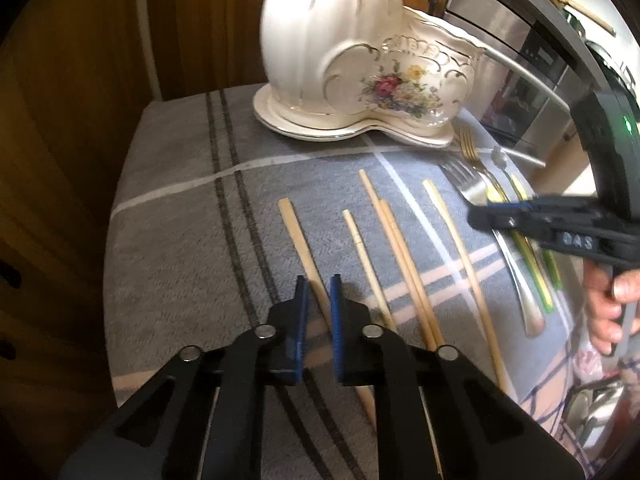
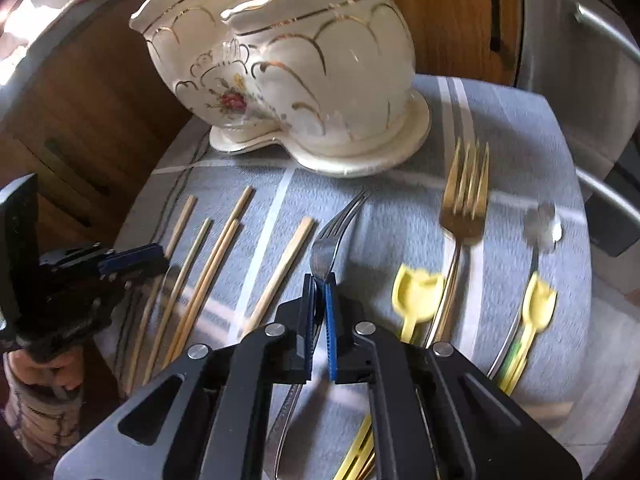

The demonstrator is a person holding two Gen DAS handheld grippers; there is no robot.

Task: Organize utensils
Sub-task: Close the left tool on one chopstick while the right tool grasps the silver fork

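A cream floral ceramic holder (image 1: 360, 68) with two cups stands at the back of the grey striped cloth (image 1: 180, 208); it also shows in the right wrist view (image 2: 304, 72). Several bamboo chopsticks (image 1: 400, 256) lie side by side on the cloth. My left gripper (image 1: 319, 284) has its jaws closed on the leftmost chopstick (image 1: 298, 236). My right gripper (image 2: 320, 280) is shut on a silver fork (image 2: 332, 236), tines pointing at the holder. It shows in the left wrist view (image 1: 480, 216) over the cutlery. A gold fork (image 2: 464, 208), a small spoon (image 2: 540, 228) and two yellow tulip-ended picks (image 2: 416, 292) lie to the right.
Wooden cabinet doors (image 1: 72, 120) stand to the left and behind the table. A steel oven with bar handles (image 2: 592, 92) is at the right. The table edge drops off at the left and front.
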